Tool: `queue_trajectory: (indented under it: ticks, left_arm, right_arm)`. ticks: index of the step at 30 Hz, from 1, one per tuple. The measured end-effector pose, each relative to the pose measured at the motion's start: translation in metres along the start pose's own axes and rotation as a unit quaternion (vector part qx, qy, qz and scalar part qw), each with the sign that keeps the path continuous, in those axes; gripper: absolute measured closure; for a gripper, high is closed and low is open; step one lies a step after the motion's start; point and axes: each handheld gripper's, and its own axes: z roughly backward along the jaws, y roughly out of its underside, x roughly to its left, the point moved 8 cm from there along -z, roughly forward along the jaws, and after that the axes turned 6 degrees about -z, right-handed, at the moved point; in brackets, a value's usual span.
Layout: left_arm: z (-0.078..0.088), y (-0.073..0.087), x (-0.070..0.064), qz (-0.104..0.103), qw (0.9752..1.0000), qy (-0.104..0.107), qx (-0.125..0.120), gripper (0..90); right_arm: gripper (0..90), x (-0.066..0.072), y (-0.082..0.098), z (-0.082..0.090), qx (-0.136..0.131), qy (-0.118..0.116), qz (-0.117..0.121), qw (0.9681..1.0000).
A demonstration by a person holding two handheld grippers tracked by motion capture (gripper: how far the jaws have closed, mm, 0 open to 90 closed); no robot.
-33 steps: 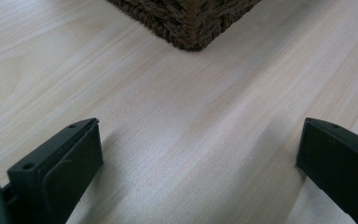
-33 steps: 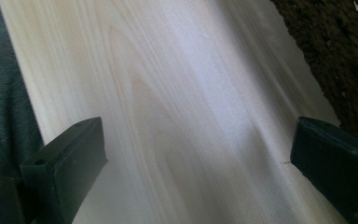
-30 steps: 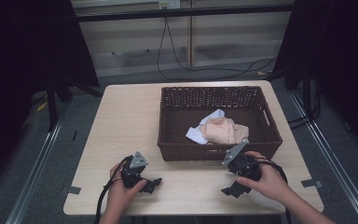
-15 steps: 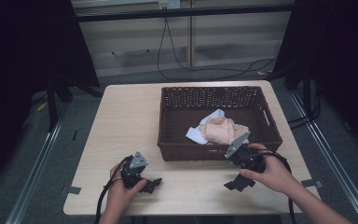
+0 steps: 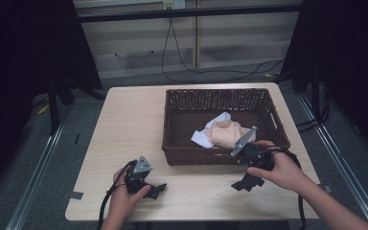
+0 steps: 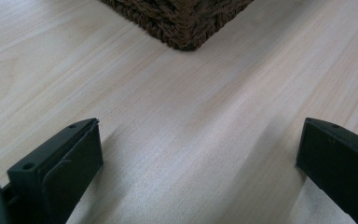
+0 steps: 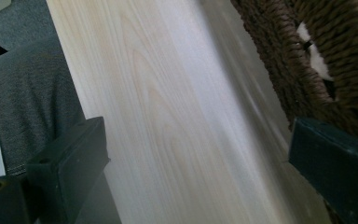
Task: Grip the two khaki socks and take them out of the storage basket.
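A dark woven basket stands on the light wooden table and holds a peach cloth and a pale blue-white cloth. My left gripper rests low on the table near the front edge, left of the basket, open and empty; in its own view the basket's corner lies ahead between the wide-apart jaws. My right gripper is held just in front of the basket's front right part, open with nothing in it. In its view the basket wall is close by one jaw.
Cables run across the floor behind the table. Dark stands flank it at left and right. Bare tabletop lies left of the basket. Grey fabric lies past the table's edge in the right gripper view.
My right gripper has shifted a little to the right and up, closer to the basket's front wall. The left gripper has stayed where it was.
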Motion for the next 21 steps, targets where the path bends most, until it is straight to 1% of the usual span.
queue_trajectory:
  ticks: [4, 7, 8, 9, 11, 12, 13, 14, 15, 17, 18, 19, 21]
  left_arm:
    - [0.000, 0.000, 0.000, 0.000, 1.0000, 0.000, 0.000, 0.0]
    - [0.000, 0.000, 0.000, 0.000, 1.0000, 0.000, 0.000, 0.0]
    - [0.000, 0.000, 0.000, 0.000, 1.0000, 0.000, 0.000, 0.0]
    - [0.000, 0.000, 0.000, 0.000, 1.0000, 0.000, 0.000, 0.0]
    - [0.000, 0.000, 0.000, 0.000, 1.0000, 0.000, 0.000, 0.0]
    - [0.000, 0.000, 0.000, 0.000, 1.0000, 0.000, 0.000, 0.0]
    - [0.000, 0.000, 0.000, 0.000, 1.0000, 0.000, 0.000, 0.0]
    - [0.000, 0.000, 0.000, 0.000, 1.0000, 0.000, 0.000, 0.0]
    - [0.000, 0.000, 0.000, 0.000, 1.0000, 0.000, 0.000, 0.0]
    - [0.000, 0.000, 0.000, 0.000, 1.0000, 0.000, 0.000, 0.0]
    - [0.000, 0.000, 0.000, 0.000, 1.0000, 0.000, 0.000, 0.0]
    - [0.000, 0.000, 0.000, 0.000, 1.0000, 0.000, 0.000, 0.0]
    - [0.000, 0.000, 0.000, 0.000, 1.0000, 0.000, 0.000, 0.0]
  right_arm:
    - [4.6, -0.001, -0.003, 0.006, 0.005, 0.002, 0.001, 1.0000]
    - [4.8, -0.004, -0.008, 0.014, 0.012, 0.008, 0.000, 0.9999]
    - [4.8, -0.004, -0.008, 0.014, 0.012, 0.008, 0.000, 0.9999]
    - [4.8, -0.005, -0.011, 0.020, 0.015, 0.007, -0.006, 0.9998]
    - [4.9, -0.005, -0.012, 0.022, 0.016, 0.006, -0.006, 0.9998]
    - [5.2, -0.007, -0.015, 0.027, 0.019, 0.007, -0.001, 0.9998]
    - [5.2, -0.007, -0.016, 0.029, 0.021, 0.007, -0.003, 0.9998]
    - [5.2, -0.008, -0.016, 0.031, 0.023, 0.008, 0.000, 0.9997]
    - [5.2, -0.008, -0.017, 0.033, 0.026, 0.008, -0.003, 0.9996]
    - [5.3, -0.009, -0.018, 0.035, 0.026, 0.008, 0.000, 0.9996]
    - [5.3, -0.009, -0.020, 0.038, 0.028, 0.008, -0.005, 0.9996]
    - [5.3, -0.011, -0.021, 0.040, 0.029, 0.008, -0.001, 0.9995]
    - [5.5, -0.013, -0.024, 0.045, 0.035, 0.008, -0.009, 0.9993]
